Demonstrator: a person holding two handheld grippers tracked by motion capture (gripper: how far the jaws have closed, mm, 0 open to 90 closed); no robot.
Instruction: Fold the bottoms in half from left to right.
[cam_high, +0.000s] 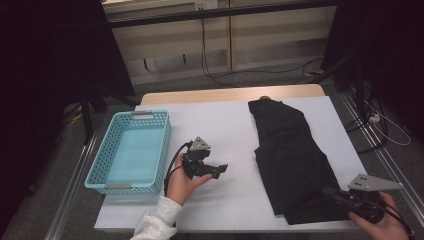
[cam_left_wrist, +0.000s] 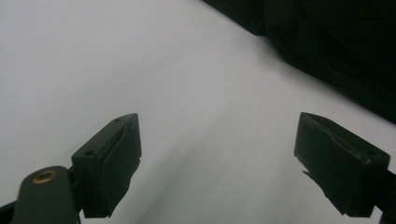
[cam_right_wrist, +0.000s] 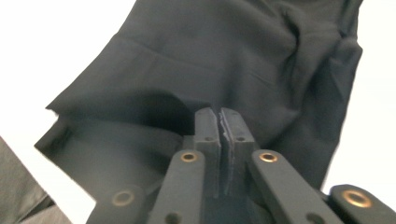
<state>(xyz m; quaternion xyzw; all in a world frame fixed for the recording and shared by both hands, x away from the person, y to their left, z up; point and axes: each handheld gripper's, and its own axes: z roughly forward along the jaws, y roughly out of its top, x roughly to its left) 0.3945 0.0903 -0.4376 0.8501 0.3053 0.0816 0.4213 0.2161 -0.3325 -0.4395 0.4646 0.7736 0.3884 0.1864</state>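
- White sheeting covers the tabletop (cam_high: 220, 125); dark surroundings swallow the room's edges.
- Black garment (cam_high: 292, 160) lies on the right half, its folds hard to read against its own colour.
- Right gripper (cam_high: 332, 192) sits at the garment's near corner, jaws pressed together; whether cloth is pinched between them cannot be told.
- Left gripper (cam_high: 220, 170) hovers mid-table, jaws wide apart, holding nothing.
- Blue basket (cam_high: 107, 165) stands at the left.
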